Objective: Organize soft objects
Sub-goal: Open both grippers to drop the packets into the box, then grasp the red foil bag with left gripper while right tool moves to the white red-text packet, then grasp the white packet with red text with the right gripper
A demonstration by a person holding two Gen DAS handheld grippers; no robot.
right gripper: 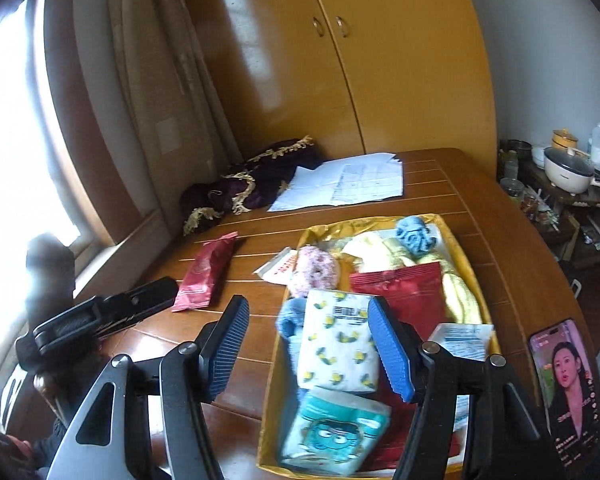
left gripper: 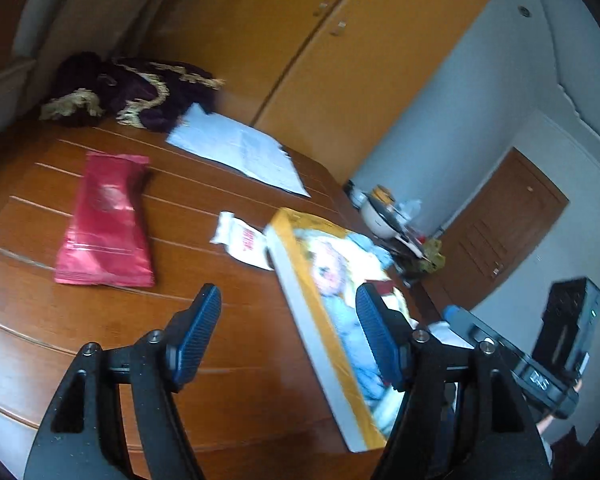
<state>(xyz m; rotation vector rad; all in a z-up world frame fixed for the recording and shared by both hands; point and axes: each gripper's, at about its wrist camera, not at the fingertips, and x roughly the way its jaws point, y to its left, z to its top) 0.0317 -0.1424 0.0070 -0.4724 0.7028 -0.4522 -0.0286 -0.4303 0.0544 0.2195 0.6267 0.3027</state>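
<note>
The red pouch (left gripper: 106, 220) lies flat on the table (left gripper: 28, 332), well left of the yellow box (right gripper: 466, 258) where the other soft things are packed — we judge it's next. Our left gripper (left gripper: 288, 336) hangs released above the wood, the right gripper (right gripper: 308, 348) wide apart over the box, both empty. Best to come down across the pouch's narrow middle and pinch gently — foil slips.

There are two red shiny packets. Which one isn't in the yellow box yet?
The red packet lying alone on the wooden table, left of the yellow box. The other red packet already sits inside it.
</note>
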